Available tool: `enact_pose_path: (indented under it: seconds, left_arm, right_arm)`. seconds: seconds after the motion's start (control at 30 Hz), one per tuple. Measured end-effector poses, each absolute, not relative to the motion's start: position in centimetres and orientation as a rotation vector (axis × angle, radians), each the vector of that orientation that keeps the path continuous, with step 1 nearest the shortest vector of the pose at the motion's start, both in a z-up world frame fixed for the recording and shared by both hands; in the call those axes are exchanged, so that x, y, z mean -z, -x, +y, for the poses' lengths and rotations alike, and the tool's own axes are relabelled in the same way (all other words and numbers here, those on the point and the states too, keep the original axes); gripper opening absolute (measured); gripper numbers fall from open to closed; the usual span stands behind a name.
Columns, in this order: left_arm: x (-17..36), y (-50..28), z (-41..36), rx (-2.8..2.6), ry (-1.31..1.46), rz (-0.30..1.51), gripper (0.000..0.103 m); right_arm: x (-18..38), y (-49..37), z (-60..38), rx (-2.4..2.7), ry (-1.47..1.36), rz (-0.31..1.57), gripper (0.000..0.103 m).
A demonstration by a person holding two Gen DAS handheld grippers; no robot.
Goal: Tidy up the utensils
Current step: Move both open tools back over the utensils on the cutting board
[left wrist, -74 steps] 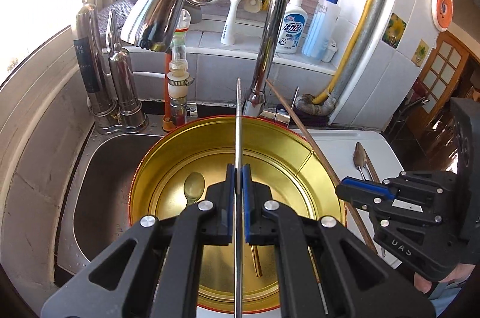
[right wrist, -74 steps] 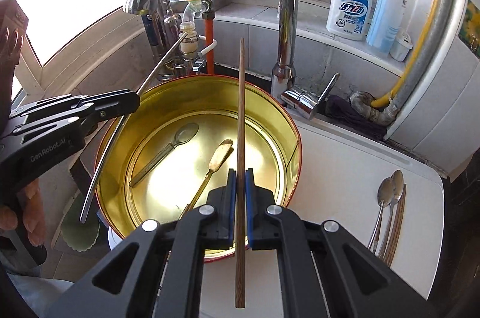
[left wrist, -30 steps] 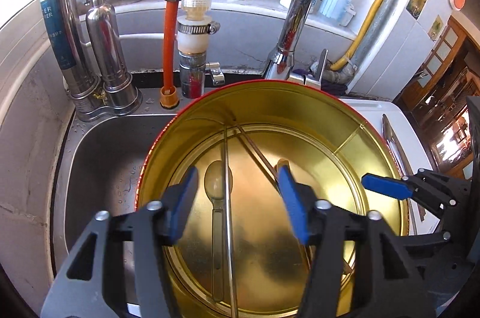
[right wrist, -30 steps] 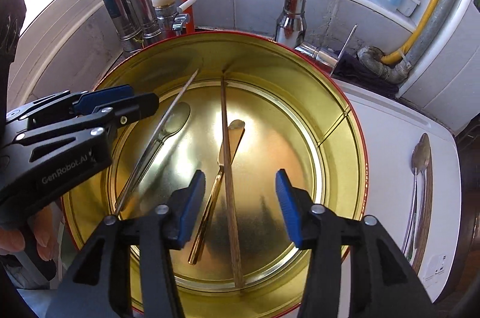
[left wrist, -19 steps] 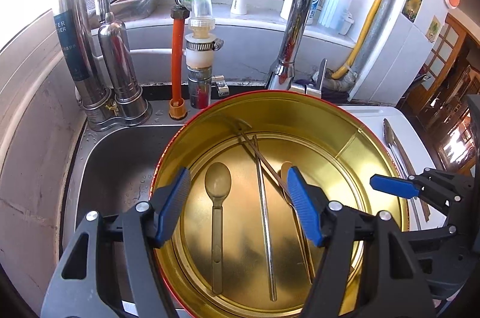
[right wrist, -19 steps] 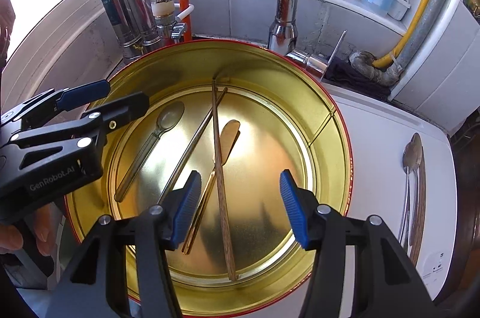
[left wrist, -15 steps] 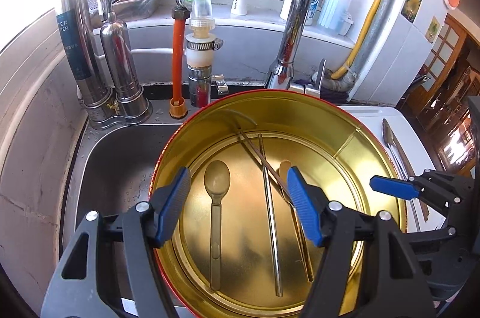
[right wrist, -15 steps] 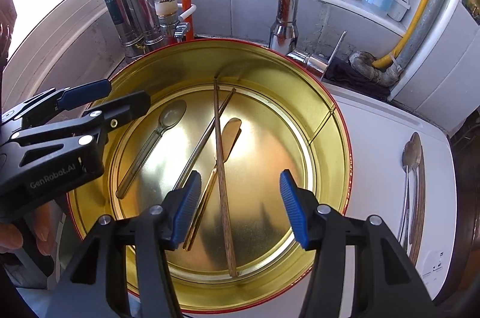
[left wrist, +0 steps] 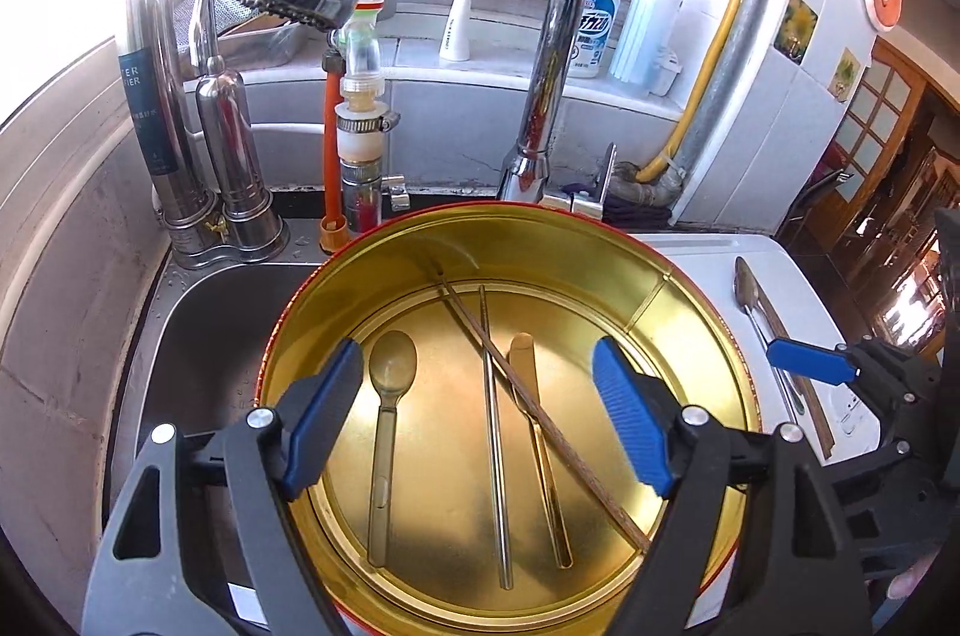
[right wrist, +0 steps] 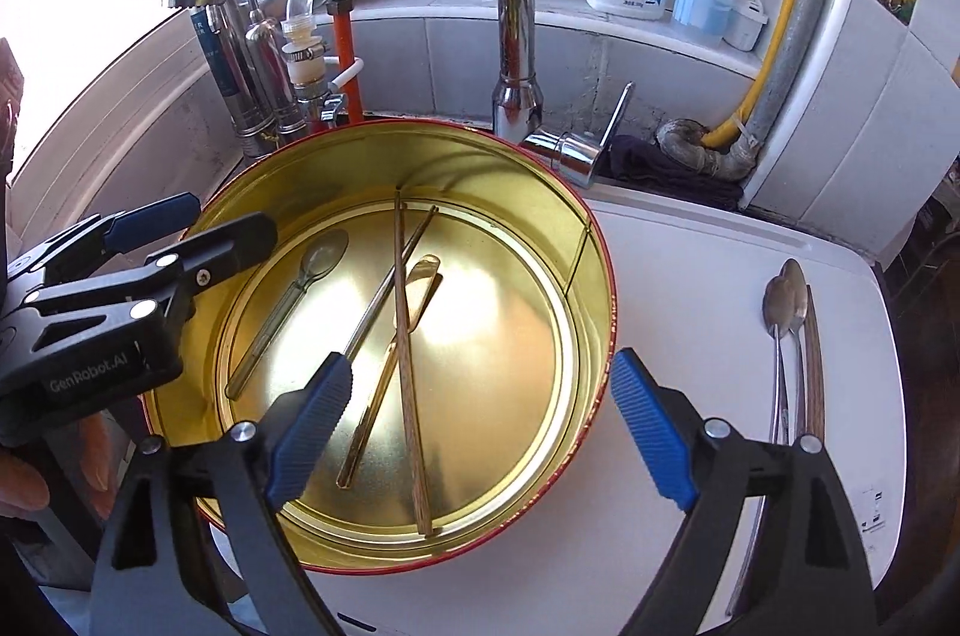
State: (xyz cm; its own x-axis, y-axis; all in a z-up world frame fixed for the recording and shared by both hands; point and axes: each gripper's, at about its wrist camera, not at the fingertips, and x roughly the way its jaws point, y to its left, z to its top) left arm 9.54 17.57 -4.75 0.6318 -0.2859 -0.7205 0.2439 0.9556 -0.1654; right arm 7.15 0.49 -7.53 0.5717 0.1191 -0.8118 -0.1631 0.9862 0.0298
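Big change from a couple seconds back: each gripper was pinching a chopstick upright over the tin, and now both sticks are lying inside it. The left gripper (left wrist: 480,420) and right gripper (right wrist: 474,423) have both just been spreading, fingers wide apart with nothing between them, blue ribbed pads (left wrist: 630,414) showing, and both sit a bit higher over the tin than half a second ago. The round tin (left wrist: 690,288) has a shiny gold inside, a thin red rim and a ridged flat bottom; it sits partly over the steel sink (left wrist: 198,324) and partly on the white tabletop (right wrist: 690,276). Inside: a wooden chopstick (left wrist: 540,414) lying diagonally across a slim metal chopstick (left wrist: 495,456), a gold-coloured flat-ended utensil (left wrist: 540,456) (butter knife maybe, hard to tell in the glare) and a translucent spoon (left wrist: 390,396) off to the side by itself. Out on the tabletop right of the tin, two metal spoons (right wrist: 780,312) lie just beside a dark wooden stick (right wrist: 813,366), all lined up lengthwise. Chrome faucet (right wrist: 516,36) stands right behind the tin.
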Motion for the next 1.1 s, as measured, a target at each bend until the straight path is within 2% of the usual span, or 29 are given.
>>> enact_pose_path:
  seconds: [0.5,0.73,1.1]
  left_arm:
    - [2.9,-7.7,2.1,0.457,0.043,0.83,0.079]
    - [5.3,-7.6,-5.5,0.509,-0.091,0.906,0.08]
    - [10.8,-8.9,-10.9,0.533,-0.189,1.057,0.08]
  right_arm:
    - [7.8,-5.0,-17.7,-0.026,-0.04,0.928,0.091]
    - [10.4,-4.2,-24.9,0.055,-0.118,0.996,0.091]
    - [13.3,-4.9,-26.7,0.062,-0.047,1.062,0.091]
